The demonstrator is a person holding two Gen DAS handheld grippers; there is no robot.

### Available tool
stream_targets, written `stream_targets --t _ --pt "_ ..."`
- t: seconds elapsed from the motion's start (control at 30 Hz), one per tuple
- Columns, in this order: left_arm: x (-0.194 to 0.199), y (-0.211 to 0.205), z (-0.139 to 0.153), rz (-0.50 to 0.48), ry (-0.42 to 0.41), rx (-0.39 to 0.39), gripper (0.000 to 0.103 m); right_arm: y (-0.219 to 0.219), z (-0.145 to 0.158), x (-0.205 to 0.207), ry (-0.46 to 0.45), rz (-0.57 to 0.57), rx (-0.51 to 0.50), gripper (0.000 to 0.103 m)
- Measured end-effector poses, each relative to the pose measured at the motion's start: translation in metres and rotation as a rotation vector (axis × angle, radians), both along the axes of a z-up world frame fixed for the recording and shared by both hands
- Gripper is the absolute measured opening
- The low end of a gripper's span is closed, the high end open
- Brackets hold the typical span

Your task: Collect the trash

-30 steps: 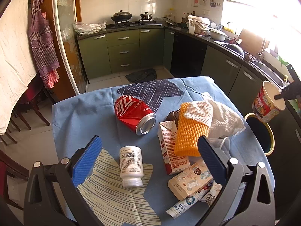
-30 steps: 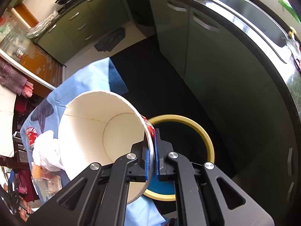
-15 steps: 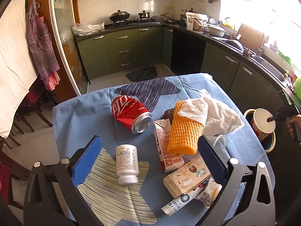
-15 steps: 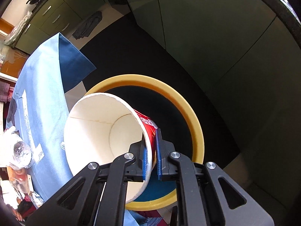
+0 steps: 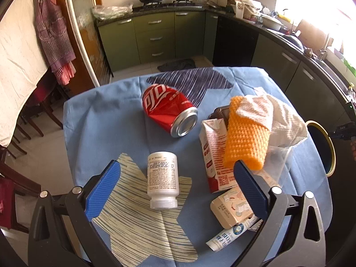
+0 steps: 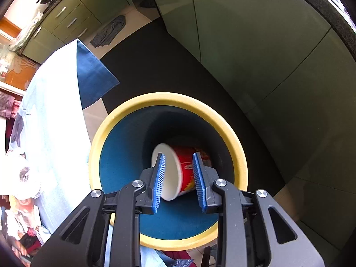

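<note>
Right wrist view: looks almost straight down into a round bin with a yellow rim and blue inner wall (image 6: 169, 99). Right claw (image 6: 179, 179) opening, blue pads apart, nothing pressed between them. Red-and-white paper noodle cup (image 6: 178, 169) seen between the pads but well below them, lying on its side deep inside the bin, blurred, so probably falling or rolling. No contact visible between cup and pads.

Risks from here, as judgement: little for the cup itself, already inside the rim. Could snag the bin's rim with the right claw if drawn sideways toward the table instead of lifted first. Could drag the blue cloth (image 6: 55, 102) hanging just left of the bin and pull the remaining trash off.

Left wrist view: left claw (image 5: 176, 182) wide open and empty, tilted down over the near part of the tabletop (image 5: 93, 120), covered by the same blue cloth. White plastic pill bottle (image 5: 162, 178) lying between its pads, untouched; may roll away if only one pad meets it. Crushed red soda can (image 5: 170, 111) farther off, also free to roll. On the right, red-and-white milk carton (image 5: 214, 155), orange knobbly cloth (image 5: 245, 138) and white towel (image 5: 273, 115) overlapping; grabbing one may drag its neighbours. Small beige carton (image 5: 231, 207) and white tube (image 5: 231, 233) near the right edge, prone to being knocked off. Bin visible at the far right, beside the table.
</note>
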State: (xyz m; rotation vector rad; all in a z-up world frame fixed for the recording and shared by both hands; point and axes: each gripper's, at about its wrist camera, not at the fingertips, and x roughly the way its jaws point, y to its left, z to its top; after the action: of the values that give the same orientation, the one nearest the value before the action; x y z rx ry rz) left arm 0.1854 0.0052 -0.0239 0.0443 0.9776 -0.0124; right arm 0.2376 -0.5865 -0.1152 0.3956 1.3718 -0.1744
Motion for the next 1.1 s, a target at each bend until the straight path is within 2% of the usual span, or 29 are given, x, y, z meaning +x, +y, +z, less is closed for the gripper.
stream_targets --t 0.27,0.33,0.4,0.47,0.67,0.87,1.1 --pt "0.027 0.029 -0.047 0.062 0.151 -0.013 0.094 0.011 -0.007 0.002 0.015 0.016 0.022 0.027" --pt "0.033 0.033 -0.056 0.07 0.175 -0.025 0.087 0.013 -0.01 0.007 0.017 0.019 0.027 0.027" --pt "0.038 0.037 -0.063 0.075 0.202 -0.036 0.074 0.014 -0.011 0.008 0.019 0.024 0.03 0.027" --pt "0.042 0.038 -0.069 0.076 0.226 -0.044 0.071 0.015 -0.012 0.009 0.021 0.024 0.032 0.027" --pt "0.044 0.029 -0.074 0.04 0.238 -0.046 0.069 0.011 -0.014 0.01 0.029 0.017 0.034 0.027" --pt "0.047 0.021 -0.081 0.006 0.285 -0.088 0.047 0.012 -0.016 0.012 0.031 0.027 0.044 0.027" --pt "0.048 0.018 -0.083 -0.009 0.297 -0.085 0.045 0.016 -0.017 0.011 0.026 0.039 0.059 0.027"
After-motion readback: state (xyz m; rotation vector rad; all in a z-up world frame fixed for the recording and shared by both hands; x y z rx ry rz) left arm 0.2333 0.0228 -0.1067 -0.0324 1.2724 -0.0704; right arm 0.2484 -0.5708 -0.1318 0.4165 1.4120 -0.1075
